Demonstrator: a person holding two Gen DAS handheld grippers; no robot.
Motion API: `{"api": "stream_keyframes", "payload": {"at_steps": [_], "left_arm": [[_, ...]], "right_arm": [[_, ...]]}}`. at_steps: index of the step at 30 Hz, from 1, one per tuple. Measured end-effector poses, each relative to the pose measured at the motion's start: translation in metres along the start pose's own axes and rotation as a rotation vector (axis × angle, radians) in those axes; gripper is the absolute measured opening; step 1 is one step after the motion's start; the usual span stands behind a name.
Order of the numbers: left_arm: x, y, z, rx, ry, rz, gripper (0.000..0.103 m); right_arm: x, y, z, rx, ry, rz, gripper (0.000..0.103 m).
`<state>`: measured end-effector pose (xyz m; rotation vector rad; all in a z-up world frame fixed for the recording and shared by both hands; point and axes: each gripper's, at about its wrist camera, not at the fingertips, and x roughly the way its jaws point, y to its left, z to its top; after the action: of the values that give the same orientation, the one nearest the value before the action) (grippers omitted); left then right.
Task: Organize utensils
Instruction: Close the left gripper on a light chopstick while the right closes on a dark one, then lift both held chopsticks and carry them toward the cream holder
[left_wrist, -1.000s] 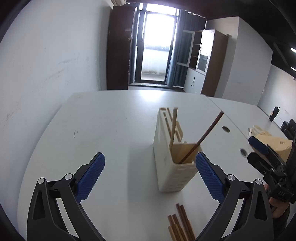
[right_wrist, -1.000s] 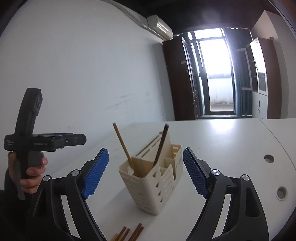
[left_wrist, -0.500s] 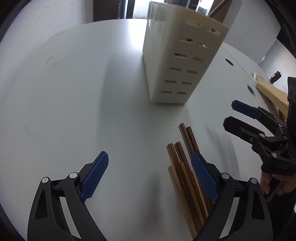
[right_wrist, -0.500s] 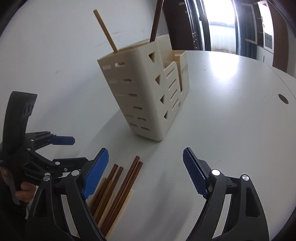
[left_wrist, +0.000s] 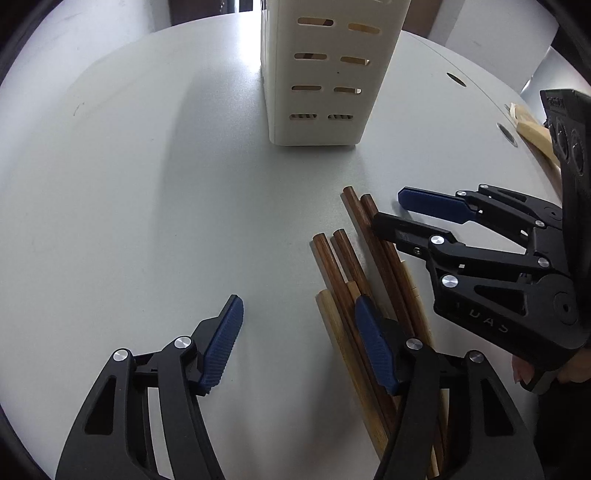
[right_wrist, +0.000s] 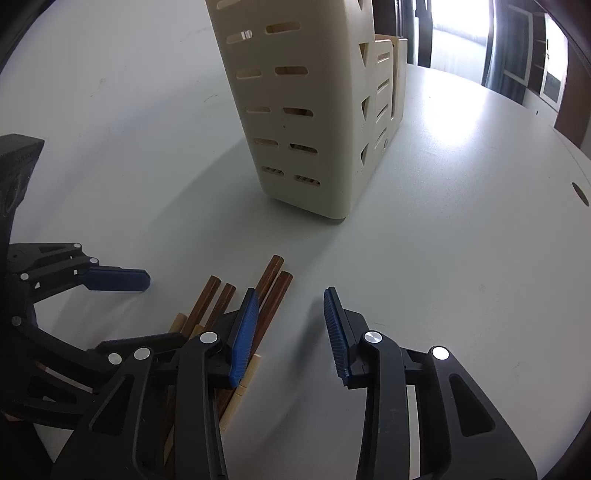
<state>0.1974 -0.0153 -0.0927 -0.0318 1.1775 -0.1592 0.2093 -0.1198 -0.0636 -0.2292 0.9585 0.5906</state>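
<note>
The chopsticks (left_wrist: 364, 280) are lying in a loose bundle on the table (left_wrist: 147, 203), just in front of the cream holder (left_wrist: 321, 74), some dark brown, some pale. Both grippers are hanging low over the pile and narrowing their jaws right now. The left gripper (left_wrist: 299, 343) is sitting off to the bundle's left side: its right pad is lying over the sticks, its left pad is over bare table, so nothing is pinched yet. The right gripper (right_wrist: 291, 332) is mirroring that from the other side, left pad over the dark sticks, right pad over bare table, also gripping nothing.

Honestly, I'd shift each one sideways so a single stick is sitting squarely between the pads before squeezing. As it stands they're probably just going to shove the pile around or grab two at once. Watch the two grippers bumping each other too, they're really close.
</note>
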Motion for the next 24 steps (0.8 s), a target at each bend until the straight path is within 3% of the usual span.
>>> {"api": "stream_keyframes", "payload": {"at_steps": [5,12,15,17,19,24], "left_arm": [[-0.002,0.008,-0.003,-0.011,0.004,-0.003,0.058],[0.0,0.001,-0.001,-0.004,0.001,-0.003,0.053],[0.003,-0.005,0.004,-0.004,0.006,-0.018,0.044],[0.003,-0.006,0.006,-0.003,0.014,-0.03,0.031],[0.004,-0.007,0.006,0.002,0.02,0.005,0.016],[0.005,-0.007,0.006,0.014,0.018,0.019,0.013]], "right_arm": [[0.004,0.01,-0.001,-0.038,-0.007,-0.051,0.018],[0.009,0.015,-0.014,-0.021,-0.019,-0.039,0.01],[0.003,0.009,-0.016,-0.002,-0.021,-0.019,0.007],[-0.002,0.005,-0.016,0.011,-0.029,-0.01,0.007],[-0.006,0.003,-0.016,0.024,-0.038,-0.001,0.007],[-0.011,-0.002,-0.015,0.05,-0.044,0.011,0.007]]}}
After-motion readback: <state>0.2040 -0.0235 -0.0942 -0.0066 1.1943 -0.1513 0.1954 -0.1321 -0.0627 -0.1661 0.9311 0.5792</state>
